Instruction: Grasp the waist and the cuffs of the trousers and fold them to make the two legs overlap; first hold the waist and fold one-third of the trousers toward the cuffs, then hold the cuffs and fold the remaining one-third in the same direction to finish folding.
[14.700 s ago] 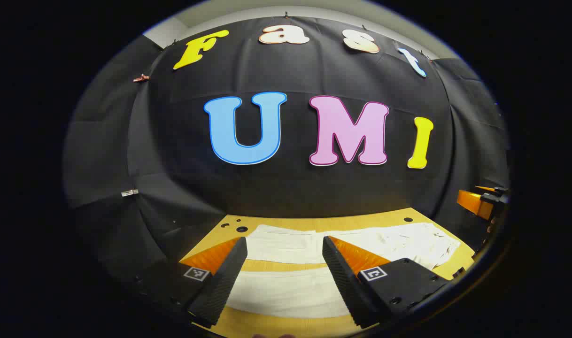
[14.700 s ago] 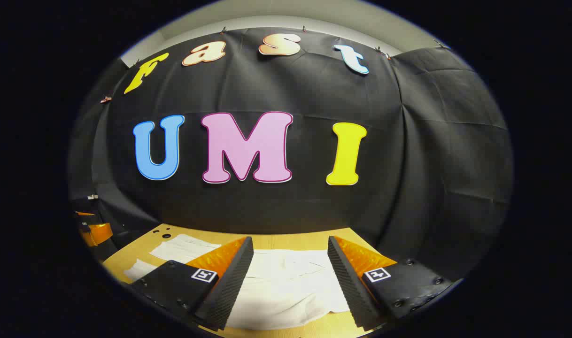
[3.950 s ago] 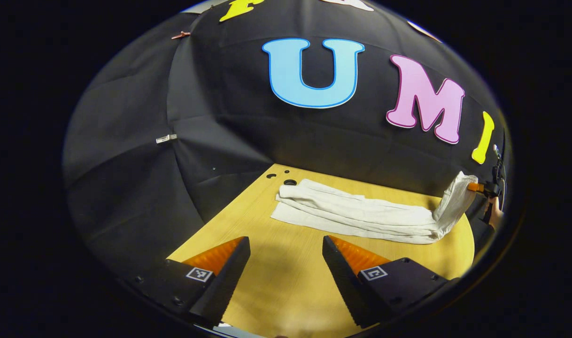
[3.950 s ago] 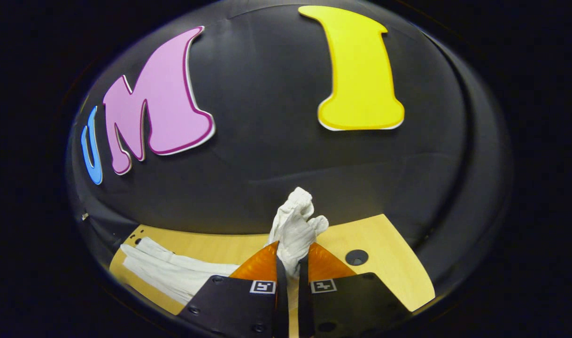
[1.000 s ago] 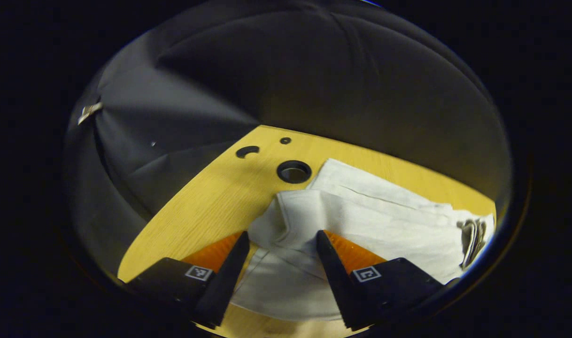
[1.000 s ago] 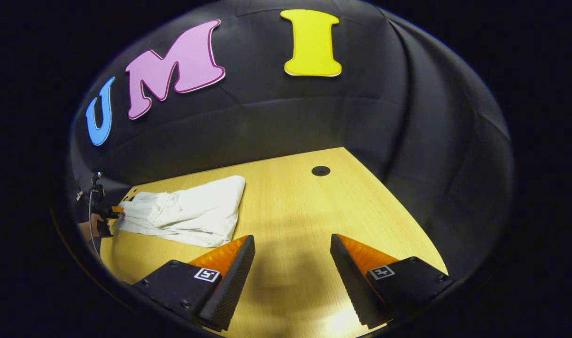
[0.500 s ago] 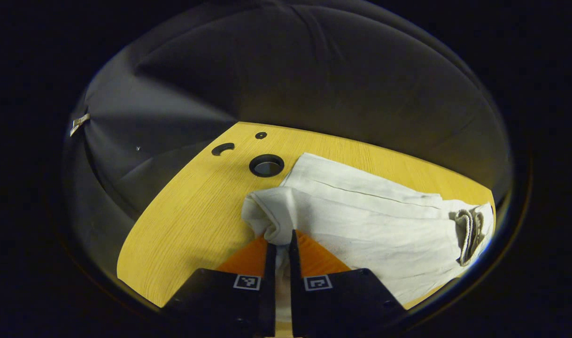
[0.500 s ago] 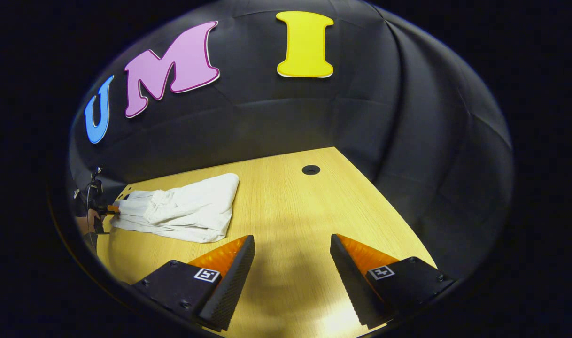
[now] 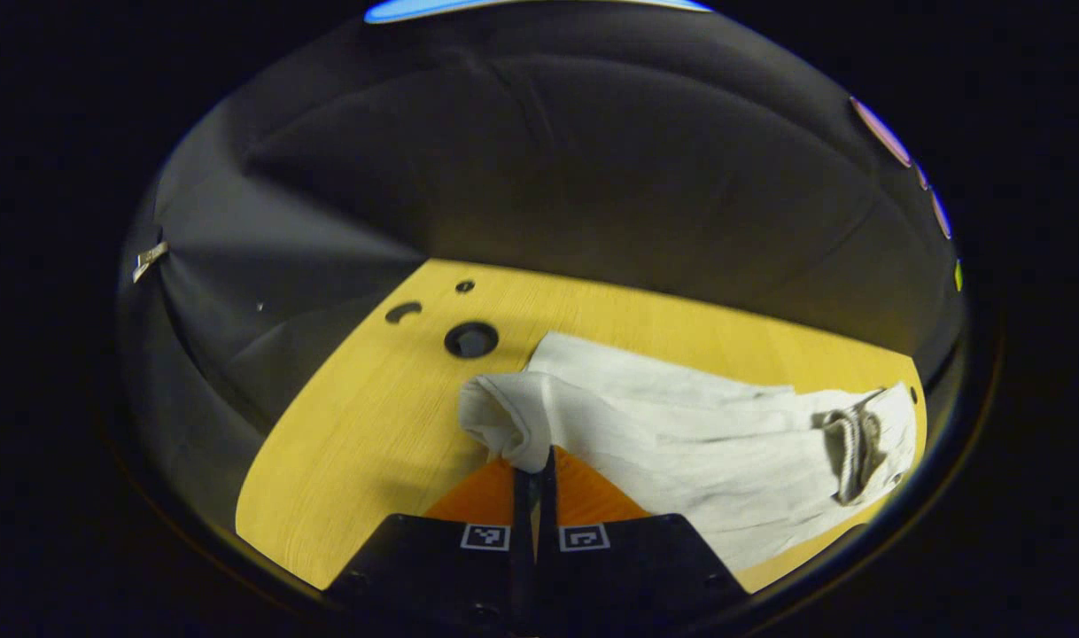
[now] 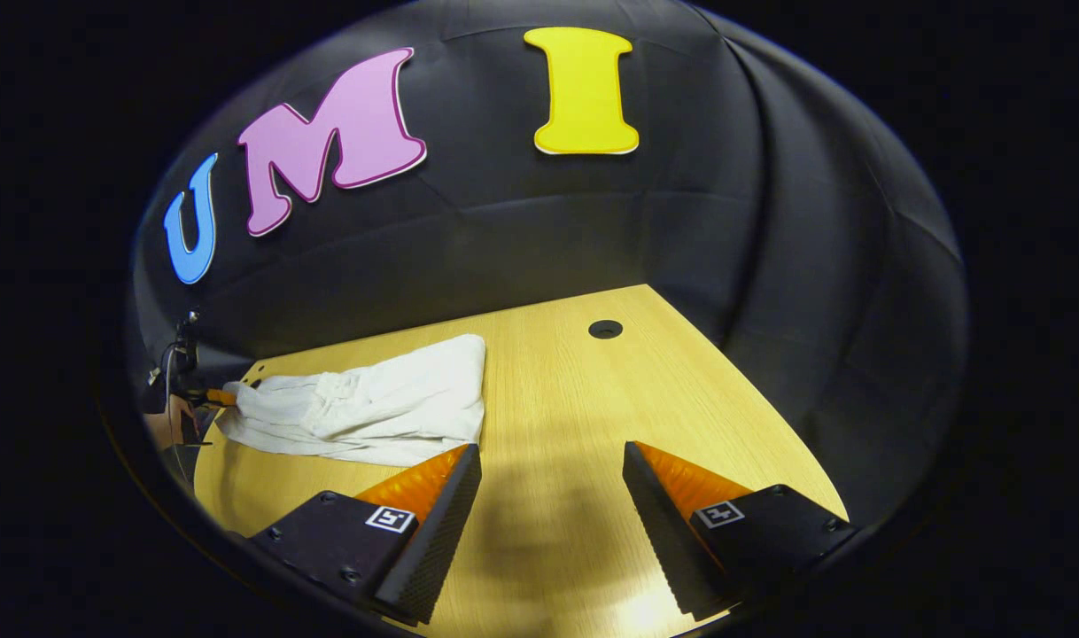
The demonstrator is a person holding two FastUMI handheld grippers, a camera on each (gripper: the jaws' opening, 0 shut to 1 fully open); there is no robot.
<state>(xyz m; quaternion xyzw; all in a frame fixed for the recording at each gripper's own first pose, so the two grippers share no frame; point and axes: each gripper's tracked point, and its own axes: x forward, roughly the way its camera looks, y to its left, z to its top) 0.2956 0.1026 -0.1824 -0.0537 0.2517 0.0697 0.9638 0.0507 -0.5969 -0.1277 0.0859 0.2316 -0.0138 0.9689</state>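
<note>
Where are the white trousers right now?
The white trousers lie on the wooden table, near its round hole; the left gripper pinches one end.

White trousers (image 9: 681, 434); yellow wood-grain table (image 9: 362, 434); black cloth wall (image 10: 770, 266).

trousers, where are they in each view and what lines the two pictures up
Left gripper view: the white trousers lie from centre to lower right on the table, their near end pinched in the left claw.
Right gripper view: the trousers lie at left of centre, beyond the open right claw.
Shared landmark: the left claw gripping the same end of the cloth, seen at far left in the right gripper view.
</note>
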